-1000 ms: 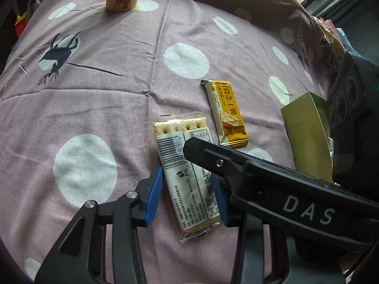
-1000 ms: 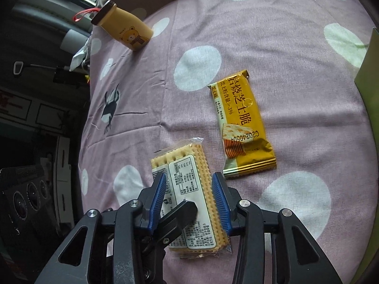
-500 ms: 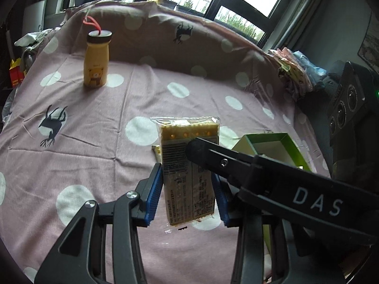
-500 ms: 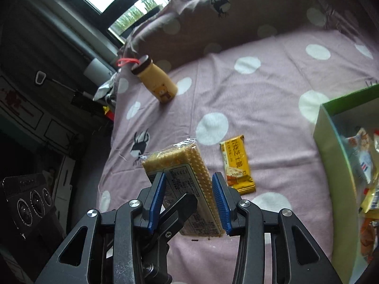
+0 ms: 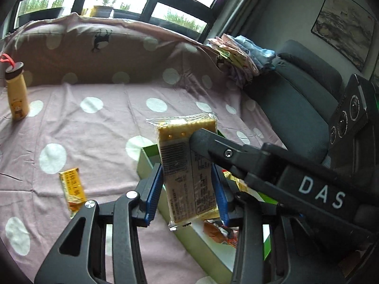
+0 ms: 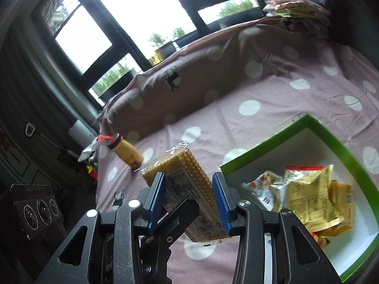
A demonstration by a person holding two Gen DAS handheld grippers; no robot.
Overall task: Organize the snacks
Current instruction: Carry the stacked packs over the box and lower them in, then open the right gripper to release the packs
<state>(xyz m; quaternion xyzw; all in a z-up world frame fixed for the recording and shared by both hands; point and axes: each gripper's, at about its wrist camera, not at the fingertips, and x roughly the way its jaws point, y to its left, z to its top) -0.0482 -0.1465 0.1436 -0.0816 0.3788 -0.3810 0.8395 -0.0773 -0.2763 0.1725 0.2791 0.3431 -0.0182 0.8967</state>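
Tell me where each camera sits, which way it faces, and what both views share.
Left wrist: on the left gripper, facing the box and spotted cloth; the right gripper crosses its view.
Right wrist: on the right gripper, facing the window; box at right.
Shared: the cracker pack, gripped by both, and the bottle.

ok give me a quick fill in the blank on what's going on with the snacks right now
1. Both grippers are shut on the ____ packet.
2. The box holding snack bags has a ____ rim.
3. The yellow bottle shows a cartoon ____.
4. A lone ____ snack bar lies on the cloth.

Missing: cracker; green; bear; orange
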